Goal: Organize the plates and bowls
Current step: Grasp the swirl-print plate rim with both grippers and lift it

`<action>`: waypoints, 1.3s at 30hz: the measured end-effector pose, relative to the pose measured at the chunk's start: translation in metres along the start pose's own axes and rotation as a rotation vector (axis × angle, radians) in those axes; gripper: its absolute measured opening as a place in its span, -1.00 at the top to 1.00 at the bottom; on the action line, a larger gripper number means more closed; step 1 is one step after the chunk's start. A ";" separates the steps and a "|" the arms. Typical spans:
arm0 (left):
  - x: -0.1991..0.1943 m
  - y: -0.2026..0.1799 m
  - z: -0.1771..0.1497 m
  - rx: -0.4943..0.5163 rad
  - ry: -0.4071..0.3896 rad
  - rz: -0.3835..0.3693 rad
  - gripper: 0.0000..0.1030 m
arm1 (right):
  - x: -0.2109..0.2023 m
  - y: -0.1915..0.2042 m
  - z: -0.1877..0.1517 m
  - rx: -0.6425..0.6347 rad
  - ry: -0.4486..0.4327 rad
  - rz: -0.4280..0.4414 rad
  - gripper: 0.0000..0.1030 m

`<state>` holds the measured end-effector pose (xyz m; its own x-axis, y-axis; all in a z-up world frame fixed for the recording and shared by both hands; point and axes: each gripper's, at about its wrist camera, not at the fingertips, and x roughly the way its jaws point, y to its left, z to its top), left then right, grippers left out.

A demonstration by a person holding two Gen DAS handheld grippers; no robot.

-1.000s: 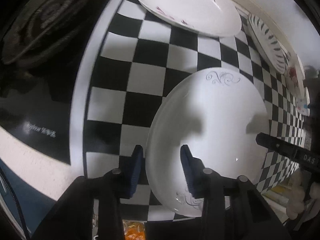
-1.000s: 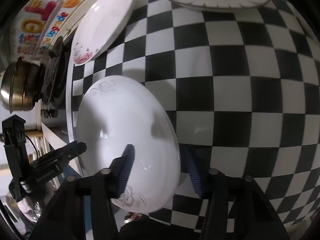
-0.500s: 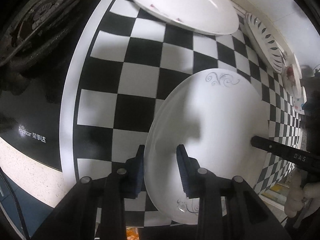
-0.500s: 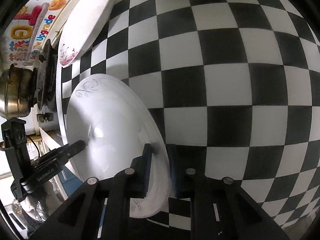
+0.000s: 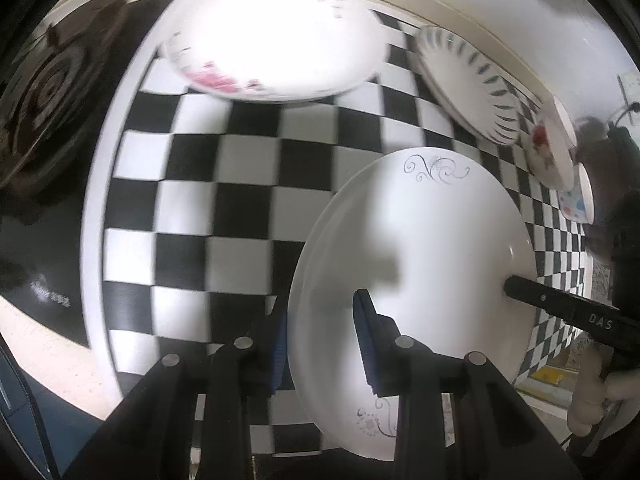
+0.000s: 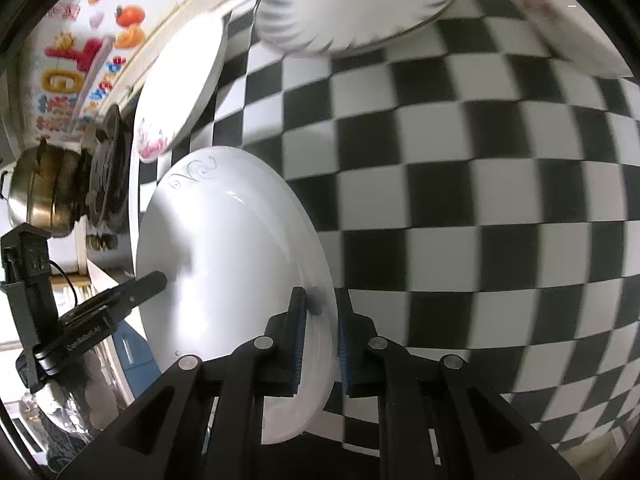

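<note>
Both grippers clamp one white plate (image 5: 416, 264) with grey scroll marks, held above the checkered desk (image 5: 224, 216): the left gripper (image 5: 320, 340) has its fingers closed on the near rim, and the right gripper (image 6: 320, 344) has its fingers closed on the opposite rim. Four other pieces of tableware lie along the desk's far edge in the left wrist view: a pink-flowered plate (image 5: 276, 36), a grey-streaked plate (image 5: 468, 84), a red-flowered dish (image 5: 550, 152) and a blue-spotted dish (image 5: 576, 200). The right wrist view shows only three of them fully or in part, but adds one brass pot (image 6: 44, 192) on a stove burner (image 6: 106, 172) and colourful wall stickers (image 6: 76, 60).
</note>
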<state>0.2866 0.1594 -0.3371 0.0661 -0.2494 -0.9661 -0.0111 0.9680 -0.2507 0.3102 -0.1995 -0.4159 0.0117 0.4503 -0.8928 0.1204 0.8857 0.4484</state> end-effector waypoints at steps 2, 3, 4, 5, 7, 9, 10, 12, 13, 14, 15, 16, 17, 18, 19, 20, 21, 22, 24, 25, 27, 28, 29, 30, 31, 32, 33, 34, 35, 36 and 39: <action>0.006 -0.015 0.002 0.020 0.002 0.000 0.45 | -0.014 -0.014 -0.001 0.010 -0.017 0.004 0.69; 0.011 -0.024 0.002 0.028 0.002 -0.005 0.45 | -0.020 -0.023 -0.002 0.021 -0.026 0.008 0.69; 0.017 -0.034 0.005 0.033 0.004 -0.008 0.45 | -0.025 -0.030 -0.002 0.033 -0.031 0.009 0.69; 0.020 -0.038 0.005 0.040 0.007 -0.010 0.45 | -0.029 -0.037 -0.003 0.048 -0.037 0.008 0.69; 0.027 -0.049 0.006 0.053 0.009 -0.012 0.45 | -0.033 -0.052 -0.004 0.074 -0.041 0.008 0.69; 0.032 -0.057 0.006 0.063 0.011 -0.010 0.45 | -0.033 -0.063 -0.010 0.091 -0.044 -0.002 0.69; 0.037 -0.064 0.009 0.070 0.012 -0.003 0.45 | -0.034 -0.068 -0.011 0.097 -0.045 -0.004 0.69; 0.047 -0.075 0.011 0.084 0.007 0.011 0.45 | -0.034 -0.078 -0.012 0.109 -0.046 -0.006 0.69; 0.052 -0.080 0.011 0.088 0.010 0.017 0.45 | -0.034 -0.081 -0.012 0.113 -0.047 -0.010 0.69; 0.055 -0.082 0.011 0.089 0.017 0.022 0.45 | -0.033 -0.084 -0.011 0.116 -0.048 -0.015 0.69; 0.057 -0.082 0.010 0.088 0.022 0.024 0.45 | -0.031 -0.086 -0.011 0.121 -0.049 -0.019 0.70; 0.060 -0.084 0.010 0.088 0.028 0.026 0.45 | -0.030 -0.090 -0.011 0.126 -0.050 -0.020 0.70; 0.063 -0.085 0.009 0.088 0.035 0.028 0.45 | -0.028 -0.091 -0.010 0.128 -0.049 -0.024 0.70; 0.064 -0.085 0.008 0.087 0.037 0.031 0.45 | -0.027 -0.093 -0.010 0.132 -0.050 -0.027 0.70; 0.065 -0.086 0.007 0.088 0.039 0.035 0.45 | -0.025 -0.095 -0.010 0.136 -0.048 -0.029 0.70; 0.066 -0.088 0.007 0.090 0.041 0.039 0.45 | -0.023 -0.098 -0.010 0.137 -0.045 -0.031 0.70; 0.067 -0.088 0.007 0.088 0.041 0.045 0.45 | -0.022 -0.099 -0.010 0.136 -0.042 -0.035 0.70; 0.070 -0.092 0.008 0.085 0.042 0.051 0.45 | -0.021 -0.101 -0.010 0.137 -0.040 -0.034 0.70; 0.073 -0.092 0.007 0.076 0.043 0.051 0.45 | -0.020 -0.103 -0.011 0.138 -0.035 -0.027 0.70; 0.075 -0.093 0.008 0.070 0.044 0.052 0.45 | -0.020 -0.102 -0.011 0.138 -0.036 -0.028 0.70; 0.076 -0.093 0.008 0.061 0.046 0.053 0.45 | -0.019 -0.100 -0.011 0.132 -0.040 -0.033 0.70; 0.077 -0.094 0.009 0.059 0.045 0.055 0.45 | -0.019 -0.100 -0.010 0.132 -0.041 -0.033 0.70; 0.077 -0.094 0.009 0.057 0.045 0.057 0.45 | -0.019 -0.100 -0.009 0.132 -0.041 -0.032 0.70; 0.077 -0.095 0.010 0.055 0.044 0.058 0.45 | -0.020 -0.100 -0.008 0.132 -0.040 -0.031 0.70; 0.077 -0.094 0.009 0.052 0.044 0.057 0.45 | -0.019 -0.100 -0.007 0.129 -0.037 -0.033 0.70; 0.077 -0.094 0.009 0.048 0.044 0.057 0.45 | -0.019 -0.099 -0.006 0.124 -0.034 -0.036 0.70; 0.077 -0.094 0.008 0.046 0.044 0.058 0.45 | -0.019 -0.099 -0.006 0.121 -0.033 -0.039 0.69; 0.078 -0.094 0.008 0.045 0.042 0.059 0.45 | -0.019 -0.099 -0.006 0.119 -0.031 -0.040 0.69; 0.078 -0.094 0.008 0.045 0.041 0.061 0.45 | -0.018 -0.099 -0.005 0.117 -0.028 -0.041 0.69; 0.078 -0.093 0.007 0.045 0.040 0.061 0.45 | -0.018 -0.099 -0.005 0.116 -0.027 -0.042 0.69; 0.077 -0.091 0.004 0.041 0.039 0.059 0.45 | -0.016 -0.098 -0.004 0.108 -0.020 -0.050 0.67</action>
<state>0.2966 0.0526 -0.3882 0.0271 -0.1917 -0.9811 0.0271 0.9812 -0.1910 0.2944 -0.2927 -0.4457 0.0225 0.4022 -0.9153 0.2278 0.8893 0.3965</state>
